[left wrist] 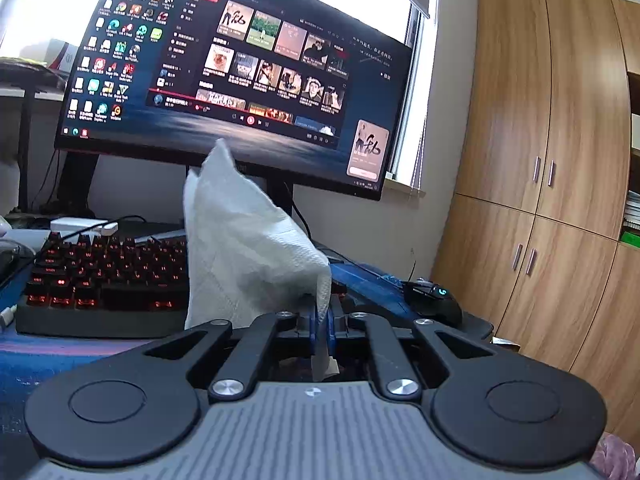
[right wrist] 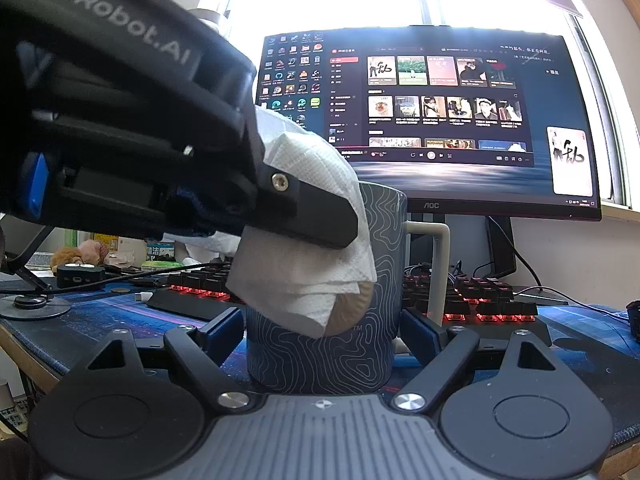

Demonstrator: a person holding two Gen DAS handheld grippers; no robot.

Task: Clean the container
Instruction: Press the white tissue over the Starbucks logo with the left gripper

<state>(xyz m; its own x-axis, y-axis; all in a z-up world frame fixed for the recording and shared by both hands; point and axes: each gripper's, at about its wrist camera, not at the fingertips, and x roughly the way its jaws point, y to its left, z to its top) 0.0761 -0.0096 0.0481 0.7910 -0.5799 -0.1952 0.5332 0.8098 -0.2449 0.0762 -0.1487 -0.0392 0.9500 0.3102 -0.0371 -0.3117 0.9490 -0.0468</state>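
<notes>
- Left gripper (left wrist: pixel 322 320): jaws pinched shut on a white paper towel (left wrist: pixel 248 240), which stands up in front of its camera and blocks the view of the desk ahead.
- Right gripper (right wrist: pixel 322 330): fingers clamped on either side of a blue mug (right wrist: pixel 384 280) with a white contour-line pattern, upright on the desk mat (right wrist: pixel 100 316), handle to the right.
- In the right wrist view the left gripper comes in from upper left, towel draped over the mug's near rim.
- Beyond the mug: red-backlit keyboard (right wrist: pixel 492 300), then monitor (right wrist: pixel 432 120).
- Mouse (left wrist: pixel 434 300) sits right of the left gripper, wardrobe (left wrist: pixel 552 160) farther right.
- Readable: "GenRobot.AI" on the left gripper body, "AOC" on the monitor bezel.
</notes>
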